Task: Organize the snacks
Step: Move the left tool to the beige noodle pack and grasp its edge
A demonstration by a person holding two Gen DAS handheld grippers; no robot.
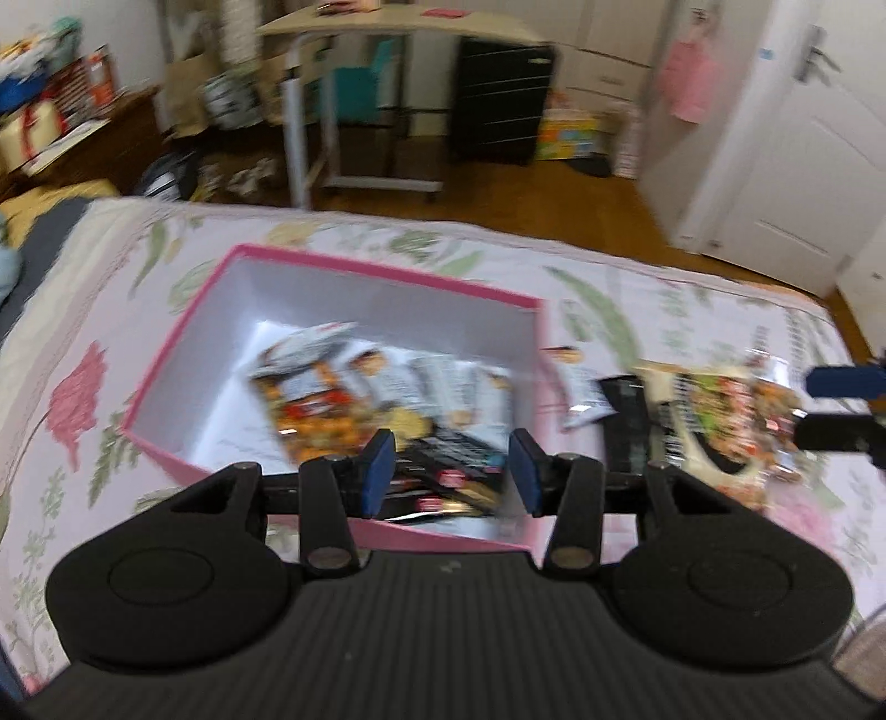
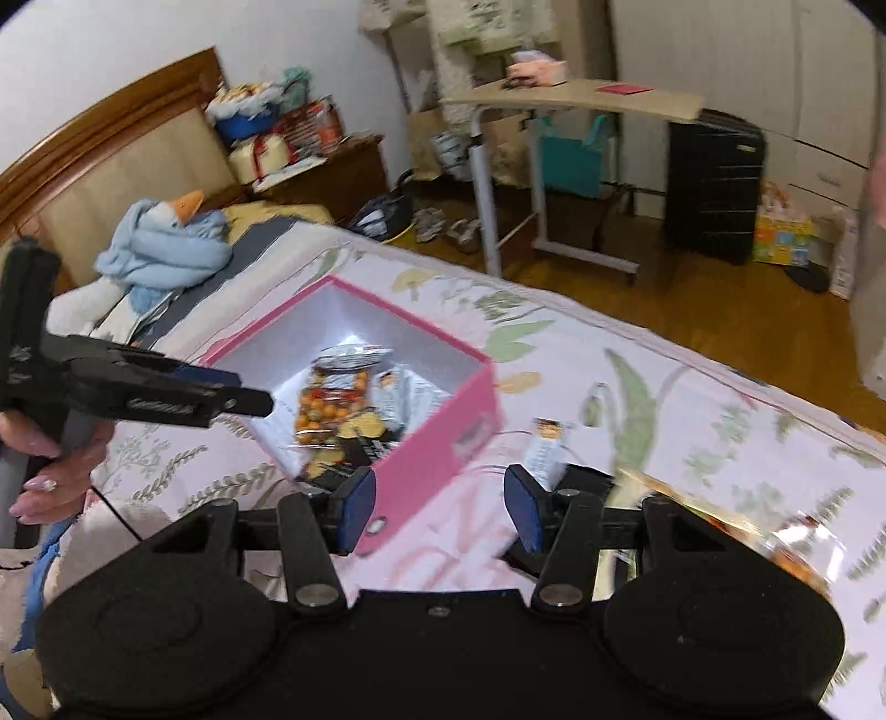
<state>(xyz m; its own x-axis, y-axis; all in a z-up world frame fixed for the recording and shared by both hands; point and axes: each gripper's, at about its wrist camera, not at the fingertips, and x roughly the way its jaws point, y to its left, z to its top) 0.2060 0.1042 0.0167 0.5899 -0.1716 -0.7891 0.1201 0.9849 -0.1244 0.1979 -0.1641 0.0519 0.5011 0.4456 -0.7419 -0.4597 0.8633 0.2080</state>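
A pink box (image 1: 387,272) (image 2: 432,465) sits open on the floral bedspread with several snack packets inside, an orange-printed one (image 1: 315,410) (image 2: 329,407) among them. My left gripper (image 1: 451,471) (image 2: 238,390) hangs open over the box's near side with nothing between its blue pads. To the right of the box lie a small white packet (image 1: 581,387) (image 2: 545,451), a flat black item (image 1: 626,421) (image 2: 587,479) and a clear bag of orange snacks (image 1: 720,426) (image 2: 714,518). My right gripper (image 2: 440,512) (image 1: 830,407) is open and empty, above the bedspread between box and loose snacks.
A person's hand (image 2: 50,471) holds the left gripper's handle. A stuffed goose in a blue scarf (image 2: 166,243) lies near the headboard. Beyond the bed's far edge stand a desk (image 1: 387,25), a black suitcase (image 1: 498,99) and a white door (image 1: 775,166).
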